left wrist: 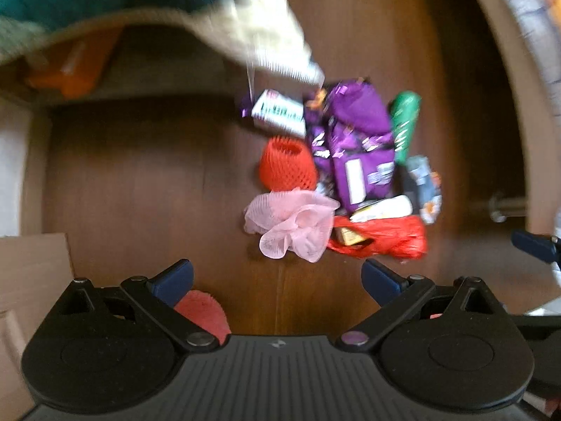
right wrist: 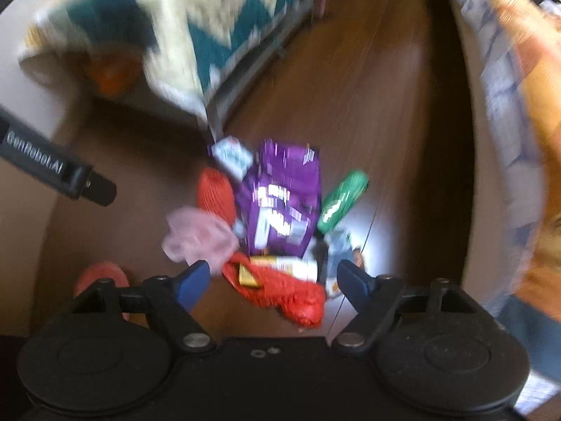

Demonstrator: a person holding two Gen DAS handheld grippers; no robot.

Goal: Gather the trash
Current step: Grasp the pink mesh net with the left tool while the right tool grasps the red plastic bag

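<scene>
While the left tool (left wrist: 277, 279) hangs over the wooden floor (left wrist: 140, 182), its two blue fingers (left wrist: 175, 275) stand wide apart with nothing between them. Ahead of it lies the heap of trash on the floor: a purple snack bag (left wrist: 354, 140) in the middle, a red foam net sleeve (left wrist: 287, 165) just to its left, a pink foam net (left wrist: 291, 224) below that, and a red plastic bag (left wrist: 385, 236) touching the pink one on its right. A green wrapper (left wrist: 405, 122) lies along the right side of the purple bag, and a white packet with print (left wrist: 280, 112) lies at its upper left. A blanket (left wrist: 245, 28) hangs over the top of the picture, blurred.

From the right wrist, the right tool (right wrist: 273, 279) is also open, holding nothing, and the red plastic bag (right wrist: 280, 291) lies on the floor (right wrist: 385, 105) between its blue fingers (right wrist: 194, 280), which do not press it. The purple snack bag (right wrist: 284, 196) lies beyond it, the green wrapper (right wrist: 343, 200) to the right, the red foam net sleeve (right wrist: 215, 193) and the pink foam net (right wrist: 196, 236) to the left. The black body of the left tool (right wrist: 52, 168) enters from the left edge. A zigzag-patterned blanket (right wrist: 196, 35) hangs in the upper left.
</scene>
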